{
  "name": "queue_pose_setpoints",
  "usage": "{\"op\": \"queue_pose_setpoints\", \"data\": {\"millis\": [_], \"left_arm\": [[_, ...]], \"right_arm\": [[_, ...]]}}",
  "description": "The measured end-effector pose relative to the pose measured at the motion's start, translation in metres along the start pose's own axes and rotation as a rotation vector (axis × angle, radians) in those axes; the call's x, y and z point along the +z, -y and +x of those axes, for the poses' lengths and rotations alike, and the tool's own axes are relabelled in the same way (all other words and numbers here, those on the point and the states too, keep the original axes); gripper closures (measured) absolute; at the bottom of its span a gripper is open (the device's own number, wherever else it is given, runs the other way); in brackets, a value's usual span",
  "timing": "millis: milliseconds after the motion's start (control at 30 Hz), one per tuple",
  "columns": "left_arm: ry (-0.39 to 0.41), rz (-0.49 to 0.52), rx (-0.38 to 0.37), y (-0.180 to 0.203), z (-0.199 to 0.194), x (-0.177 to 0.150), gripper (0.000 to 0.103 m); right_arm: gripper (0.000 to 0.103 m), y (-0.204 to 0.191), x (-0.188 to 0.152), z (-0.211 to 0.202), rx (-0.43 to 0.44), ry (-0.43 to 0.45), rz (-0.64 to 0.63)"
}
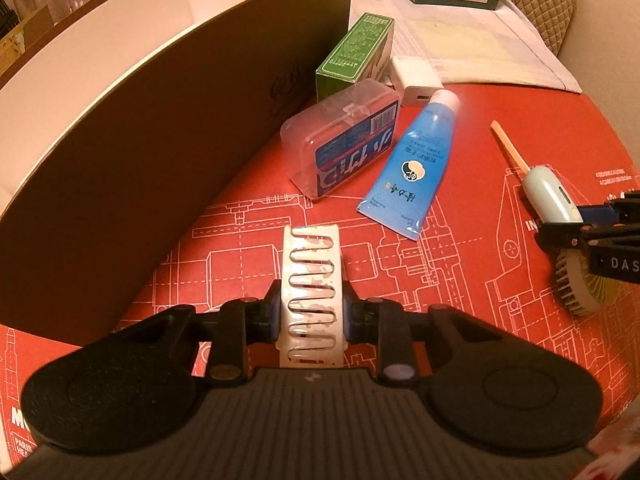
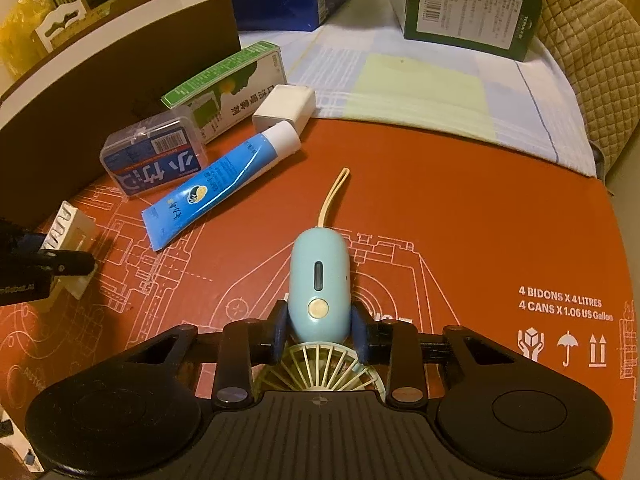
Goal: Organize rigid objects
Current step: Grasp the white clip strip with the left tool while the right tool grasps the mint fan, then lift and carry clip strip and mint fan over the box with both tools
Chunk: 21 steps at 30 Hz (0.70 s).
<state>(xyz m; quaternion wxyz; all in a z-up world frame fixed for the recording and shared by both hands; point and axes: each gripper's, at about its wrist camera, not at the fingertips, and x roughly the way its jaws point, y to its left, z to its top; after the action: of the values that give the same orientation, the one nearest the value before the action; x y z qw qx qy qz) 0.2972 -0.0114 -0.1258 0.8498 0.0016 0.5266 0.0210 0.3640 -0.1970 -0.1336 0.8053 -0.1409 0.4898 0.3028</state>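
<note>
Tabletop (image 2: 460,208): covered by a flattened red carton sheet printed with white line drawings; a pale checked cloth lies beyond its far edge
Brown box (image 1: 168,152): large, open-topped, white inside, standing at the left of the red sheet, just beside the clear case
Dark green carton (image 2: 472,12): at the far side on the checked cloth, barcode label facing up
Green-and-white box (image 2: 228,88): lying flat next to the brown box, touching the clear case
Blue tube (image 2: 220,188): white cap, lying flat on the red sheet between the clear case and the fan, cap towards the white adapter
Clear case (image 1: 344,140): plastic, blue and red label, resting tilted against the green-and-white box
Handheld fan (image 2: 320,280): light blue handle with a cream wrist loop, ribbed round head nearest the camera, lying on the red sheet
White adapter (image 2: 286,106): small cube just beyond the tube's cap
Staple strip card (image 1: 312,296): white card carrying a zigzag of wire
Left tool (image 1: 312,312): closed on the staple strip card, pads pressing both long edges
Right tool (image 2: 320,328): closed tight around the fan's handle, near the head
</note>
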Motion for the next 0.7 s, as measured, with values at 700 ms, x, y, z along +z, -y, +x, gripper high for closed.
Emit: {"op": "queue_pose_setpoints", "data": {"millis": [700], "left_arm": [[0.158, 0.01, -0.018, 0.007, -0.05, 0.02, 0.079]], "right_arm": [[0.074, -0.014, 0.017, -0.053, 0.106, 0.212, 0.006]]}}
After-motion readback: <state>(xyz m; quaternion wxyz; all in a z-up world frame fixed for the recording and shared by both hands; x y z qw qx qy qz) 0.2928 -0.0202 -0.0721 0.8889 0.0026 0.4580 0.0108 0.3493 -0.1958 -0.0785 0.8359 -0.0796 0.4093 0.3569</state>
